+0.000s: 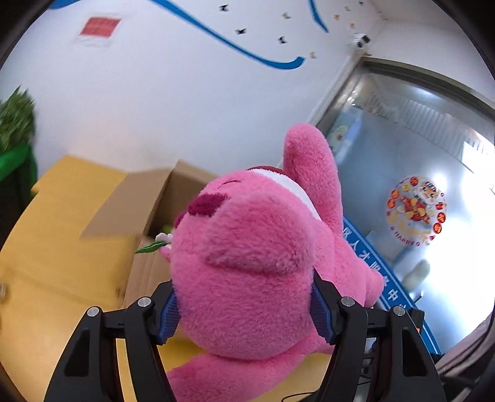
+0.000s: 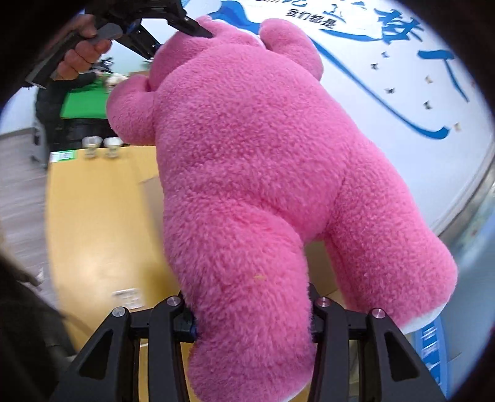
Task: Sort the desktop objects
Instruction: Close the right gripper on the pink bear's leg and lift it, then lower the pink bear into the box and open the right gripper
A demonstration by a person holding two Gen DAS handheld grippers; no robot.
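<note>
A large pink plush bear (image 1: 247, 247) is held in the air above the yellow table (image 1: 62, 247). My left gripper (image 1: 246, 312) is shut on the bear's head, its blue pads pressed into the fur. My right gripper (image 2: 252, 312) is shut on one of the bear's legs (image 2: 247, 309). In the right wrist view the bear's back (image 2: 263, 154) fills the frame, and the left gripper (image 2: 185, 27) shows at the top, clamped on the head. An open cardboard box (image 1: 161, 198) stands on the table behind the bear.
Two metal cups (image 2: 100, 143) and a green-labelled item (image 2: 63, 156) stand at the table's far edge. A small flower sprig (image 1: 156, 244) shows beside the box. A white wall (image 1: 154, 92) and a glass door (image 1: 417, 170) lie beyond.
</note>
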